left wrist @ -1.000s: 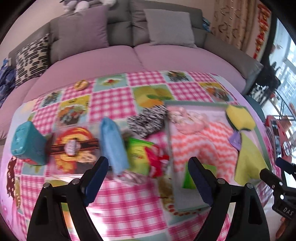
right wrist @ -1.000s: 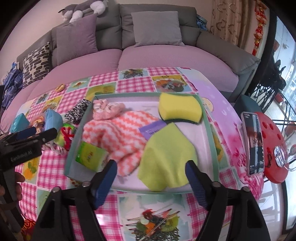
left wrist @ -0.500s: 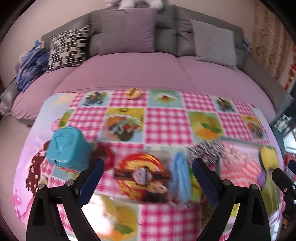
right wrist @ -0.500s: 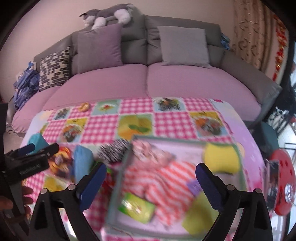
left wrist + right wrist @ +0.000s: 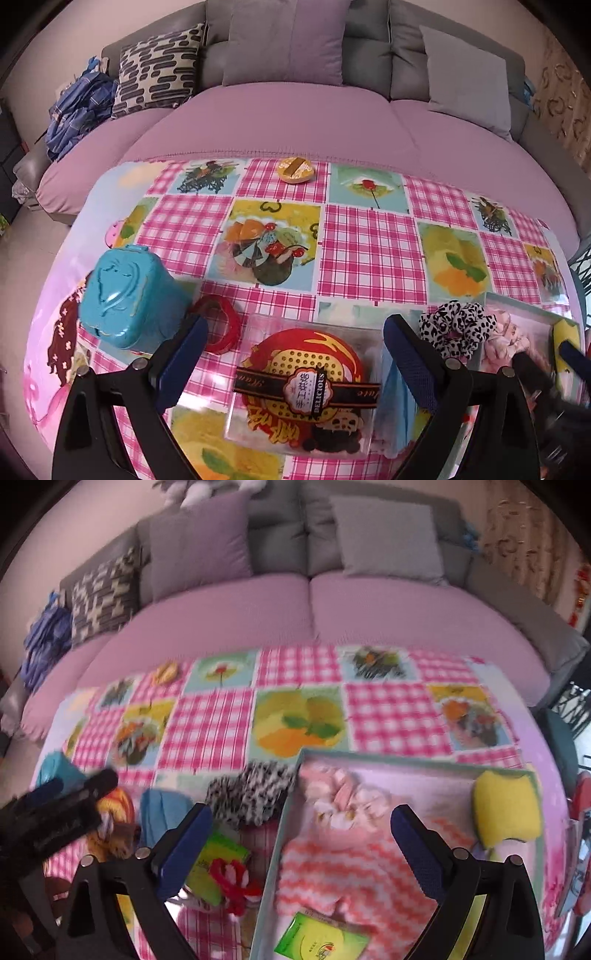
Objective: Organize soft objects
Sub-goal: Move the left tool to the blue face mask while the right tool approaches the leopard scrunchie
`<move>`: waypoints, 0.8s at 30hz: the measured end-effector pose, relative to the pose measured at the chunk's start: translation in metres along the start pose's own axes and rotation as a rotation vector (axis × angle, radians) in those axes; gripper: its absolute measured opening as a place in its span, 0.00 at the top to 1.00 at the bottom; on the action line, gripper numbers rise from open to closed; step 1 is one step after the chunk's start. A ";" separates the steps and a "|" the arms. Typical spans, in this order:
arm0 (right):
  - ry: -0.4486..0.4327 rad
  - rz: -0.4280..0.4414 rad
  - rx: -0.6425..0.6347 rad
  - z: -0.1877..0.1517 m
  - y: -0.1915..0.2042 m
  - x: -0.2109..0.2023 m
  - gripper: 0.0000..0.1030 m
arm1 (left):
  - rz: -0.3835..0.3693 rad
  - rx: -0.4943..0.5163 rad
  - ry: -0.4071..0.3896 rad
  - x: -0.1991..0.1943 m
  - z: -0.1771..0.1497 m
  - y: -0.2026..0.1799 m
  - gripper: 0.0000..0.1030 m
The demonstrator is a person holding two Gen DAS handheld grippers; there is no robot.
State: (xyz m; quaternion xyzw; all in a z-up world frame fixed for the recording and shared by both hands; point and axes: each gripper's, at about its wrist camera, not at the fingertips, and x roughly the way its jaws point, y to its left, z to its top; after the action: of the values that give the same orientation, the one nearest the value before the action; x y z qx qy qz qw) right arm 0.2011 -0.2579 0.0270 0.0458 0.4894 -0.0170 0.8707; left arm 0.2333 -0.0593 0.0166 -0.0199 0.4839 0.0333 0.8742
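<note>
Sorting is partway done, I judge. My landmark is the shallow pale-green tray (image 5: pixel 406 758) on the pink checked worktop (image 5: pixel 369 251). Already inside it lie a pink-and-white zigzag knitted cloth (image 5: pixel 347 871), a pale pink fluffy bundle (image 5: pixel 343 794), a yellow sponge (image 5: pixel 508 808) at its right side and a small green packet (image 5: pixel 321 939) at its near edge.

Left of the tray wait a black-and-white spotted scrunchie (image 5: pixel 255 792) touching its wall, a light blue folded cloth (image 5: pixel 162 816) and a red-and-white yarn item (image 5: pixel 232 880). Further left sit a clear plastic box with a red label (image 5: pixel 306 384) and a teal moulded case (image 5: pixel 125 295); I would leave those.

My right tool (image 5: pixel 301 843) points steeply down over the tray's left wall, jaws just spread wide, nothing between them. My left tool (image 5: pixel 291 354) tilts down over the clear box, also wide apart and empty.
</note>
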 end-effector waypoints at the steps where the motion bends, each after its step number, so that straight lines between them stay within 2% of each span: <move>1: 0.005 -0.003 -0.007 -0.001 0.001 0.002 0.04 | -0.004 -0.006 0.004 0.002 0.000 0.000 0.07; 11: 0.028 0.061 -0.020 -0.005 0.002 0.010 0.04 | 0.011 0.007 0.016 0.015 0.000 -0.009 0.07; 24: -0.011 0.110 0.035 -0.003 -0.019 0.009 0.04 | -0.043 -0.003 0.061 0.019 0.011 -0.004 0.07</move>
State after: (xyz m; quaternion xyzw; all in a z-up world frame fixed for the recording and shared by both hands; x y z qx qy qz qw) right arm 0.2015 -0.2764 0.0161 0.0880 0.4810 0.0219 0.8720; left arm 0.2529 -0.0613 0.0058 -0.0326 0.5097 0.0143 0.8596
